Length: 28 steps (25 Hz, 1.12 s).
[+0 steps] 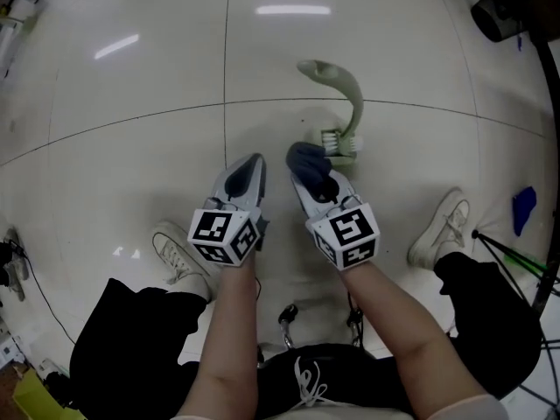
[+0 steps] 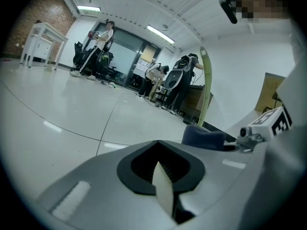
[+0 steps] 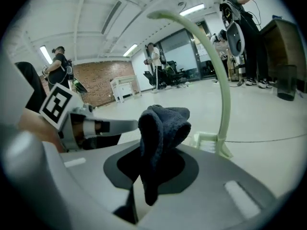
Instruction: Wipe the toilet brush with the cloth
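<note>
Two grippers were held over the floor (image 1: 131,147): the left gripper (image 1: 255,161) was closed on nothing, the right gripper (image 1: 306,175) was clamped on the cloth (image 1: 309,158), near the toilet brush (image 1: 349,90).

Off-task stuff: tiled floor, shoes, lab clutter.
Glossy white floor (image 1: 131,77) with dark grout lines and light glare. One white shoe (image 1: 178,254) on the left, another (image 1: 442,229) on the right, black trousers (image 1: 122,348) at the bottom edge. Blue scrap (image 1: 523,208) and green rods (image 1: 512,256) near the floor's right edge, cables (image 1: 13,265) at its left edge. Far end of the floor: standing people (image 2: 104,35), white table (image 2: 41,35), brick wall (image 2: 36,13), strip lights (image 2: 160,31) overhead.
</note>
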{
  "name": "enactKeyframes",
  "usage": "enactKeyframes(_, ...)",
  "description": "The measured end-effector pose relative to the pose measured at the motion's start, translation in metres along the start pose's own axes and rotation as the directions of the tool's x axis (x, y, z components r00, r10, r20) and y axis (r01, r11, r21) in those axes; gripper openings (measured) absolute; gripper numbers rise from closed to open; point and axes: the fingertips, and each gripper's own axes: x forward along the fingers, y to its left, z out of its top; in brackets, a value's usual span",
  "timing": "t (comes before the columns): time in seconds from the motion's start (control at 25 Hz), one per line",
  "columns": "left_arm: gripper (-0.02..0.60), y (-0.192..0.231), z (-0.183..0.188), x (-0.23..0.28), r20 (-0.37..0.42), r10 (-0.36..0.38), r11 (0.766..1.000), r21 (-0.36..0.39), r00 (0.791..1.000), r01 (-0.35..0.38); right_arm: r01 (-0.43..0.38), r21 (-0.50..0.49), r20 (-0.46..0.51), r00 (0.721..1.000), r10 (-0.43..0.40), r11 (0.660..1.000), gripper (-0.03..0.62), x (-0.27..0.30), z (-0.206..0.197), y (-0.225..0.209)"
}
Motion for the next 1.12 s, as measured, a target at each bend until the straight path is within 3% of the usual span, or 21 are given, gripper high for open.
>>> enactKeyframes(0.12, 0.006, 0.010, 0.003, -0.004, 0.017, 0.003, 1.000, -0.021, 1.000, -0.002, 0.058, 0.084, -0.066, 0.996, -0.053, 0.995, 0.063, 0.020, -0.018, -0.009)
enactKeyframes(0.24, 0.006, 0.018, 0.001, -0.008, 0.028, 0.009, 0.999, -0.047, 1.000, -0.008, 0.094, 0.246, -0.107, 0.992, -0.069, 0.965, 0.063, 0.030, -0.040, -0.014)
enactKeyframes(0.36, 0.006, 0.019, -0.004, -0.010, 0.023, 0.008, 0.998, -0.063, 1.000, -0.006, 0.152, 0.416, -0.141, 0.985, -0.102, 0.896, 0.063, 0.028, -0.068, -0.027)
enactKeyframes(0.52, 0.006, 0.014, -0.011, -0.009, 0.006, -0.006, 0.998, -0.058, 1.000, 0.007, 0.211, 0.551, -0.173, 0.975, -0.137, 0.808, 0.063, 0.019, -0.096, -0.049)
enactKeyframes(0.72, 0.006, 0.017, -0.017, -0.010, -0.005, -0.007, 0.998, -0.070, 1.000, 0.006, 0.293, 0.643, -0.283, 0.950, -0.136, 0.707, 0.063, 0.007, -0.131, -0.050)
enactKeyframes(0.76, 0.006, 0.019, -0.015, -0.011, -0.001, -0.006, 0.997, -0.071, 1.000, 0.006, 0.302, 0.636, -0.302, 0.944, -0.131, 0.710, 0.063, 0.007, -0.134, -0.045)
enactKeyframes(0.88, 0.006, 0.023, -0.006, -0.015, 0.024, 0.004, 0.997, -0.076, 1.000, -0.003, 0.252, 0.582, -0.296, 0.951, -0.088, 0.773, 0.063, 0.019, -0.119, -0.018)
enactKeyframes(0.96, 0.006, 0.027, 0.001, -0.019, 0.041, 0.014, 0.997, -0.079, 0.999, -0.011, 0.203, 0.562, -0.253, 0.965, -0.067, 0.802, 0.063, 0.032, -0.096, -0.003)
enactKeyframes(1.12, 0.006, 0.043, 0.012, -0.032, 0.065, 0.039, 0.996, -0.078, 0.997, -0.034, 0.156, 0.545, -0.131, 0.986, -0.100, 0.824, 0.063, 0.059, -0.033, 0.003)
